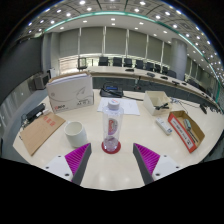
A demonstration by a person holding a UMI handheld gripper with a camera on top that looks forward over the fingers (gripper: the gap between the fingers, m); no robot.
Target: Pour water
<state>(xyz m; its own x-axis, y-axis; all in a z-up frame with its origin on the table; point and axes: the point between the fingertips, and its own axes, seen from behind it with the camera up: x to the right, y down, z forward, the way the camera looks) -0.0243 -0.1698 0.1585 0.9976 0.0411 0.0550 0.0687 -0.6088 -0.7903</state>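
Released tool (112,160), upright bottle (111,126) just ahead, white cup (74,132) beside it.

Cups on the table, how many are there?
1. The cup stands ahead of the open gripper, left of the bottle and in front of the white box. Others may be hidden behind boxes.

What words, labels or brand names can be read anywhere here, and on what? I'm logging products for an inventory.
No text reads clearly enough to quote.
Water bottle, standing just ahead of the open fingers: its label is too small to read.
White box behind the bottle: red marking, blurred.
Red-trimmed box: print illegible.
Cardboard sheet: no legible text.
White cup: no marking visible.
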